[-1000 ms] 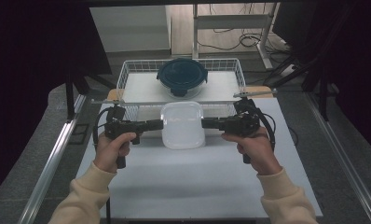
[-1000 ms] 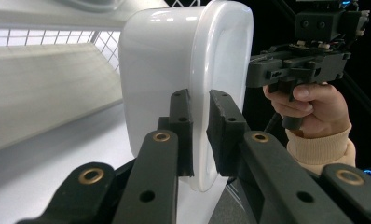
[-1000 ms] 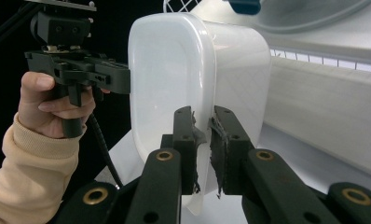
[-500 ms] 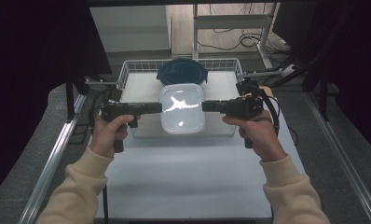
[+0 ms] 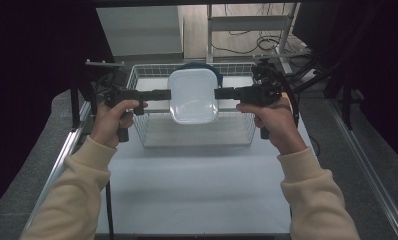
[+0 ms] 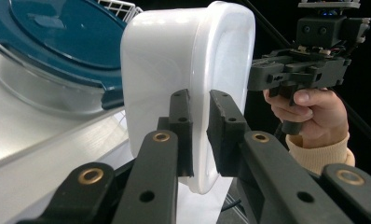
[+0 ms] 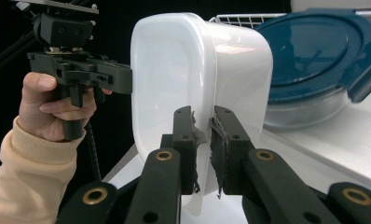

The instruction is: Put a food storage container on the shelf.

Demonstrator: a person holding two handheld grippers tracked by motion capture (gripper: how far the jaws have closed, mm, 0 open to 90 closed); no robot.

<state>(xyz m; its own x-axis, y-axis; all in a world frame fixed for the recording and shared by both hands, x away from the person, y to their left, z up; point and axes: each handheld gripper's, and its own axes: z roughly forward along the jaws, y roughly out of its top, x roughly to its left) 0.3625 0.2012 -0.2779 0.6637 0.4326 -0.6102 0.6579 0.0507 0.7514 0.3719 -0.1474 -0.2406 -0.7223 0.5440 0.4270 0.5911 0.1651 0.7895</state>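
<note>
While the person's sleeved forearms reached in from the near edge of the white bench [image 5: 197,185], each hand held a tool level and turned inward, so that the two met on one thing between them. The left tool [image 5: 166,94] and the right tool [image 5: 219,93] each pinched an opposite rim of a white plastic container [image 5: 193,96], which hung in the air above a white wire basket [image 5: 143,134] at the far end of the bench. From above, the container faced the camera as a flat rounded square, and only a dark blue sliver showed behind it. The left gripper view revealed more: the left tool [image 6: 200,135] was pressed together on the container's thin rim [image 6: 200,84], and beyond it lay a clear bowl with a blue lid [image 6: 58,42]. The right gripper view showed the right tool [image 7: 203,144] clamped likewise, with worn, frayed pads [image 7: 217,140], the same blue lid [image 7: 314,51] behind.
</note>
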